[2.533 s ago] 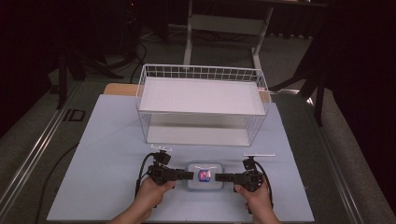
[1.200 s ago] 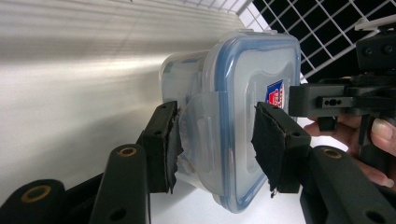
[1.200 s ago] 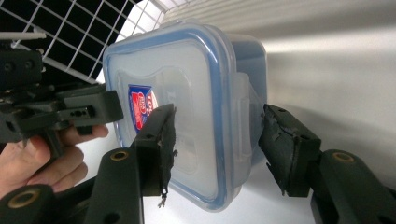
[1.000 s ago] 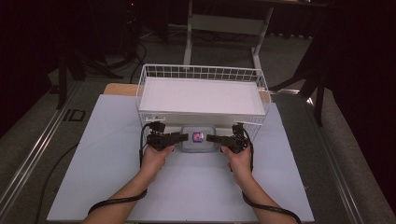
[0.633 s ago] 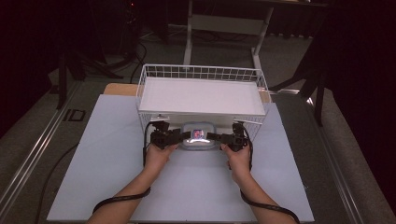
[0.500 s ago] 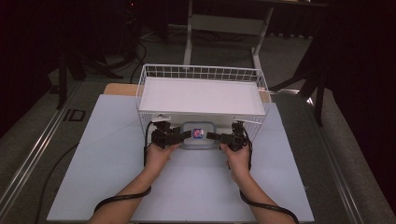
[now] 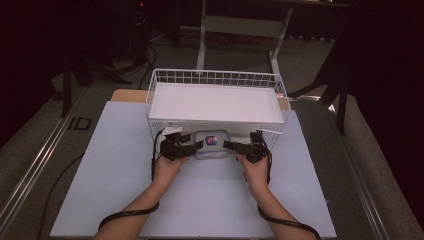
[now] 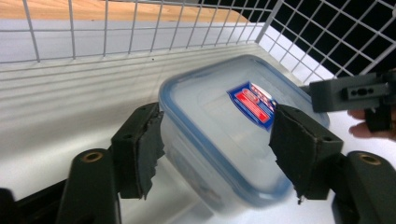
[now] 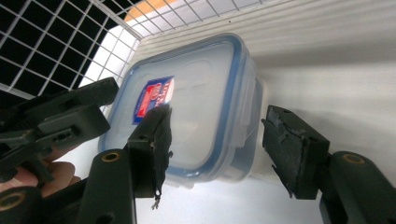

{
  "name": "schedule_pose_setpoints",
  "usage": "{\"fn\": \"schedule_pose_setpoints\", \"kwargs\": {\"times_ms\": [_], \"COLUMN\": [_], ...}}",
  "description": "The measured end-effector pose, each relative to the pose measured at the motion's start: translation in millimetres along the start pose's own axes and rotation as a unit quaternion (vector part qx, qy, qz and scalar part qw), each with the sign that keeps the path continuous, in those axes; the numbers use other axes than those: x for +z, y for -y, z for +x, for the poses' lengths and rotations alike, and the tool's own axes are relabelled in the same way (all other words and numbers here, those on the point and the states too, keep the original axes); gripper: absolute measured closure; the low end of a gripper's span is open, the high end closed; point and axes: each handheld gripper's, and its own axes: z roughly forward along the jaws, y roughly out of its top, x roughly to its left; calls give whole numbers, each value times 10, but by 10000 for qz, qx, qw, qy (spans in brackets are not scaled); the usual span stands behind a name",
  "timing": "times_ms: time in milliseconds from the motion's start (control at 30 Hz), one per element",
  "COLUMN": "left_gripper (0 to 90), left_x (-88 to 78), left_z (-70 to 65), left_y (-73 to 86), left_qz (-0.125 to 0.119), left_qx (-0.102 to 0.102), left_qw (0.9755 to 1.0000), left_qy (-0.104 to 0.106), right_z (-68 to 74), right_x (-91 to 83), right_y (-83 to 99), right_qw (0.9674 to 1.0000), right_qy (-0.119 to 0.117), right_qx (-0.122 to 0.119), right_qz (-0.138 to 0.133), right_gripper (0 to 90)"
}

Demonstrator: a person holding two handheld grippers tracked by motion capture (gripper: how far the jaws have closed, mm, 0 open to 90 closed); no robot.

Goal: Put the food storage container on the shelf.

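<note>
Left tool point(image 7: 194, 145) and right tool point(image 7: 232, 146): each is held in one hand and pointed inward at the same box point(image 7: 212, 144), one at each end. In the left gripper view the jaws of the left tool point(image 8: 217, 156) stand wide apart, with the near end of the box point(image 8: 229, 126) between them; whether either pad touches the box cannot be told. In the right gripper view the right tool point(image 9: 215, 151) is likewise spread, its pads flanking the end of the box point(image 9: 196, 100) with a visible gap on the far side. Neither tool is clamped.

Change: two and a half seconds ago the box and both tools were near the front edge of the tabletop point(image 7: 120, 185). They are now further forward, at the open front of the wire basket point(image 7: 215, 77). In the last half second the position has barely altered.

Box: clear plastic, blue-rimmed lid with a red and blue label. It lies at the mouth of the lower level of the basket, under the white shelf point(image 7: 215, 102).

Judgement: the box is probably being placed into the basket, and the placing appears nearly complete
</note>
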Motion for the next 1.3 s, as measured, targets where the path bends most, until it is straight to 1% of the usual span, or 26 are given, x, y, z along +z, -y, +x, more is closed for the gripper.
{"fn": "schedule_pose_setpoints", "kwargs": {"times_ms": [33,67,133,167,200,233,267,300,333,367,400,433,467,633,667,700,767,867,900,967,1000,1033,1067,1167,1233,1300], "left_gripper": [269,255,184,159,159,120,64,14,14,15,15,15,15,15,15,15,15,15,15,15,15,15,15,14,15,15], "left_x": [-65,-95,-152,-152,-178,-199,-236,-236,-265,-340,-340,-416,-458,-703,-703,-803,-891,-1012,-1012,-1094,-1094,-1114,-1125,-1123,-1107,-1100], "left_z": [-18,-35,-69,-69,-81,-94,-126,-126,-146,-189,-189,-235,-256,-307,-307,-314,-325,-356,-356,-386,-386,-396,-414,-424,-412,-407], "left_y": [17,26,48,48,62,81,116,116,131,161,161,188,203,272,272,303,337,391,391,463,463,500,552,610,673,683], "left_qz": [-62,-121,-189,-189,-192,-199,-106,-106,-83,-70,-70,11,29,-4,-4,-51,-14,-21,-21,-25,-25,-28,-12,8,-2,-14], "left_qx": [142,151,293,293,316,312,336,336,325,425,425,610,680,683,683,642,607,669,669,647,647,618,666,785,760,747], "left_qw": [9999,9998,9994,9994,9993,9993,9993,9993,9993,9988,9988,9979,9974,9969,9969,9970,9973,9968,9968,9968,9968,9970,9968,9961,9963,9963], "left_qy": [-11,-18,-59,-59,7,87,128,128,172,232,232,230,253,392,392,421,418,437,437,464,464,471,445,394,405,416], "right_z": [13,25,60,60,92,128,143,143,164,218,218,270,294,390,390,416,438,473,483,498,498,503,509,514,512,512], "right_x": [-24,-35,-56,-56,-79,-106,-119,-119,-134,-175,-175,-220,-241,-291,-291,-283,-264,-228,-217,-184,-184,-164,-116,-56,32,89], "right_y": [19,32,60,60,74,95,107,107,120,151,151,186,203,308,308,355,395,439,450,459,459,462,467,476,495,504], "right_qw": [9999,9999,9997,9997,9996,9992,9988,9988,9984,9972,9972,9953,9945,9919,9919,9913,9905,9885,9873,9864,9864,9860,9859,9852,9855,9847], "right_qy": [-110,-92,-68,-68,-38,-9,5,5,11,56,56,143,182,151,151,95,103,156,184,166,166,167,185,211,232,287], "right_qx": [-58,-102,-246,-246,-266,-384,-485,-485,-548,-729,-729,-949,-1028,-1254,-1254,-1306,-1349,-1479,-1554,-1612,-1612,-1632,-1627,-1655,-1615,-1653], "right_qz": [8,20,41,41,82,96,90,90,114,139,139,129,118,112,112,159,246,284,259,287,287,300,342,399,472,479], "right_gripper": [409,408,405,405,401,390,389,389,386,381,381,381,381,415,415,442,555,645,679,800,800,844,895,897,898,898]}}
